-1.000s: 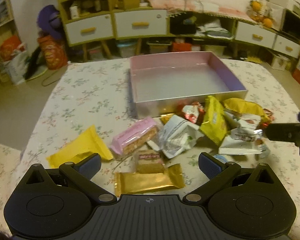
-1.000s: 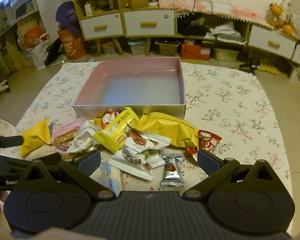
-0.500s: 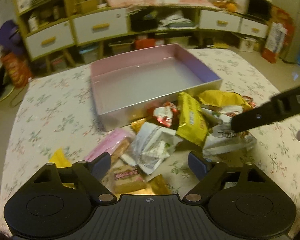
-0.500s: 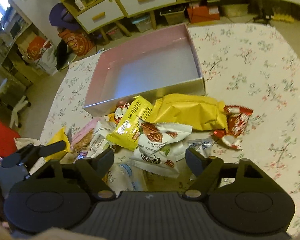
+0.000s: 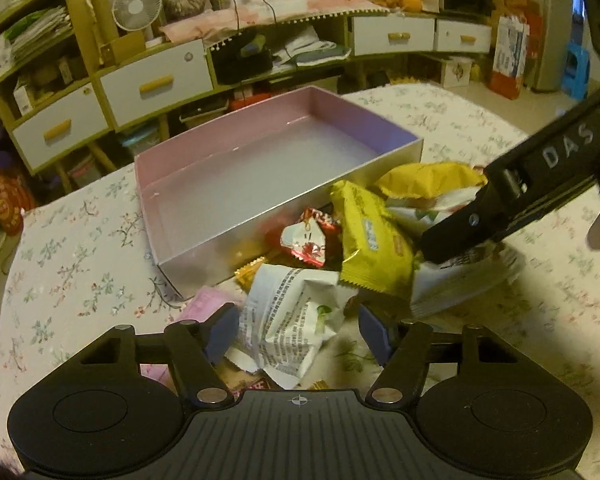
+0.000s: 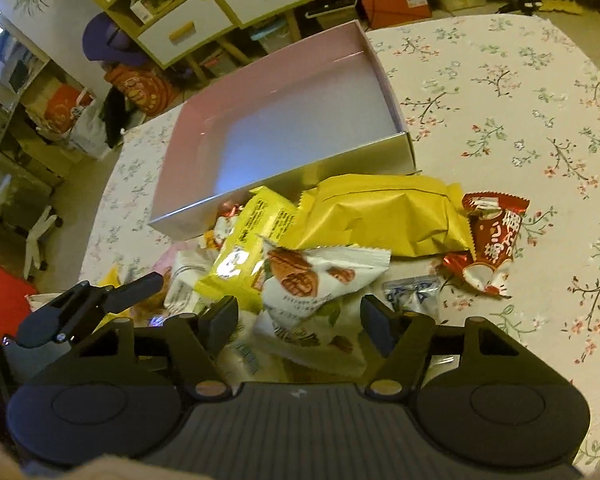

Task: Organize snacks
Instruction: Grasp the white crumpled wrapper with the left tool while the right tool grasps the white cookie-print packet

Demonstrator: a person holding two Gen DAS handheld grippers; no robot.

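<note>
An empty pink box (image 5: 204, 248) stands on the floral tablecloth, with a heap of snack packets in front of it. My left gripper (image 5: 296, 334) is low over the heap. Its jaws are closing around a crumpled white packet with grey print (image 5: 288, 320), and the pads do not visibly press on it. My right gripper (image 6: 298, 324) is closing around a white packet with pecan pictures (image 6: 312, 276), with small gaps still showing at the pads. Its black finger (image 5: 452, 240) reaches into the left wrist view above a white packet. The pink box (image 6: 284, 176) lies just beyond the heap.
A yellow packet (image 5: 368, 240), a red-and-white candy (image 5: 306, 240) and a pink packet (image 5: 204, 306) lie near the left gripper. A big yellow bag (image 6: 380, 216), a red packet (image 6: 492, 236) and a small silver packet (image 6: 412, 292) lie by the right. Shelves and drawers stand behind the table.
Both grippers have come down and rolled over the heap. Their jaws have narrowed from wide open, the left now around the white printed packet, the right around the pecan packet.
</note>
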